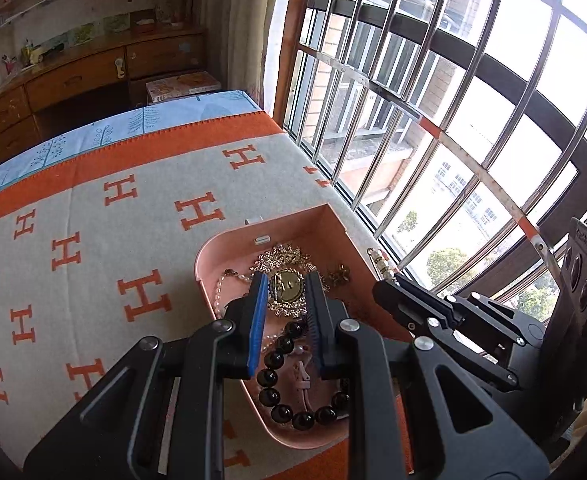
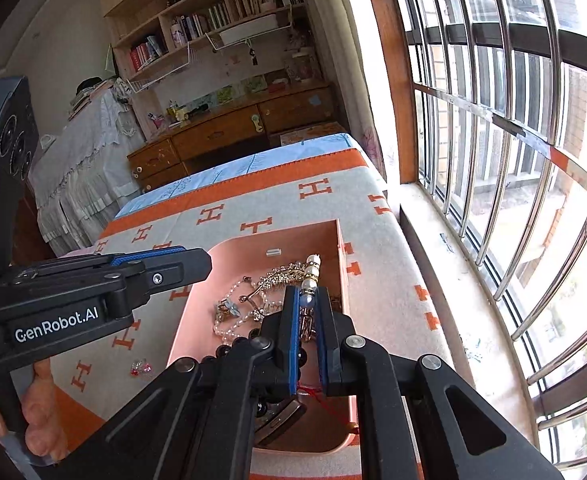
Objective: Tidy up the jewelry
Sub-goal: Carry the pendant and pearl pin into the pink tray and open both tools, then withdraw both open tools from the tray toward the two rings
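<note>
A pink jewelry box [image 1: 325, 224] lies open on the blanket, also in the right wrist view [image 2: 229, 252]. It holds a gold brooch [image 1: 285, 284], a black bead bracelet [image 1: 293, 408], a pearl chain [image 2: 229, 320] and a gold hair comb [image 2: 281, 276]. My left gripper [image 1: 283, 280] is open above the box, its fingers either side of the brooch. My right gripper [image 2: 308, 294] is shut on a pearl bracelet [image 2: 311, 270], held above the box; it shows in the left wrist view [image 1: 383, 262] too.
The box rests on an orange and grey H-pattern blanket [image 1: 93, 208] next to a barred window [image 1: 433, 100]. A small red trinket [image 2: 140, 367] lies on the blanket left of the box. A wooden desk [image 2: 233, 128] and bookshelves stand beyond.
</note>
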Demonstrator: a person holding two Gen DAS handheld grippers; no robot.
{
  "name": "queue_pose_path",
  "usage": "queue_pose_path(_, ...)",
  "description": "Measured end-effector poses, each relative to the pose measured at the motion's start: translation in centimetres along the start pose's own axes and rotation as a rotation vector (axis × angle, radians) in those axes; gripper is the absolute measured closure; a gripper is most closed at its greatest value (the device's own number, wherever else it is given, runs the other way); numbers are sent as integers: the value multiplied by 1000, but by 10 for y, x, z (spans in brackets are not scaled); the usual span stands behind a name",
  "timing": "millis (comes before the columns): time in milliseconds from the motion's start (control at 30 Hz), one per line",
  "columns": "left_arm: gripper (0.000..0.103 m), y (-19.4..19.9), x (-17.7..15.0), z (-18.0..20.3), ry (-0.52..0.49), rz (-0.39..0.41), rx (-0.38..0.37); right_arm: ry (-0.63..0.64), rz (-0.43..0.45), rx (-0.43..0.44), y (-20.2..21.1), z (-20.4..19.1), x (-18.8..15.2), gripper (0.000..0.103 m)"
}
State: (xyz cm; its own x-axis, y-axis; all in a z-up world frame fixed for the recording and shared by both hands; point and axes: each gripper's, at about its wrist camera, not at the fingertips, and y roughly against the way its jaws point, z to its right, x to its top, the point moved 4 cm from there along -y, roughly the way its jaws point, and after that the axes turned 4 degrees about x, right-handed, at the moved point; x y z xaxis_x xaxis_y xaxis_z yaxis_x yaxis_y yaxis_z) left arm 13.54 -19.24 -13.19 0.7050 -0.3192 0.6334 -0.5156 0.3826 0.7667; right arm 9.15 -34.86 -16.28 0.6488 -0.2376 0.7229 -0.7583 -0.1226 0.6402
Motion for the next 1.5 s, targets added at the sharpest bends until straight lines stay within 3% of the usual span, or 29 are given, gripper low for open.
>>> queue_pose_path(233, 86, -13, 0, 0, -13, -2, 42, 26, -28, 2, -22, -6, -4, 96)
queue_pose_path(300, 82, -14, -1, 0, -20, -12, 51, 40, -31, 0, -26, -13, -5, 96)
queue_pose_path(333, 77, -15, -3, -1, -20, -21, 55, 49, -30, -3, -28, -16, -5, 95)
queue_pose_path(400, 39, -15, -5, -3, -9, -28, 67, 68, -24, -13, -29, -22, -7, 92)
queue_pose_path(467, 31, -11, -7, -9, 15, -8, 75, 80, -15, -22, -27, -29, -10, 83)
queue_pose_path(533, 31, -8, -8, -13, 20, -6, 80, 85, -2, -26, -27, -32, -10, 79)
queue_pose_path(1500, 31, 39, -38, -33, 42, 27, 136, 120, -15, -9, -12, -61, -26, 78)
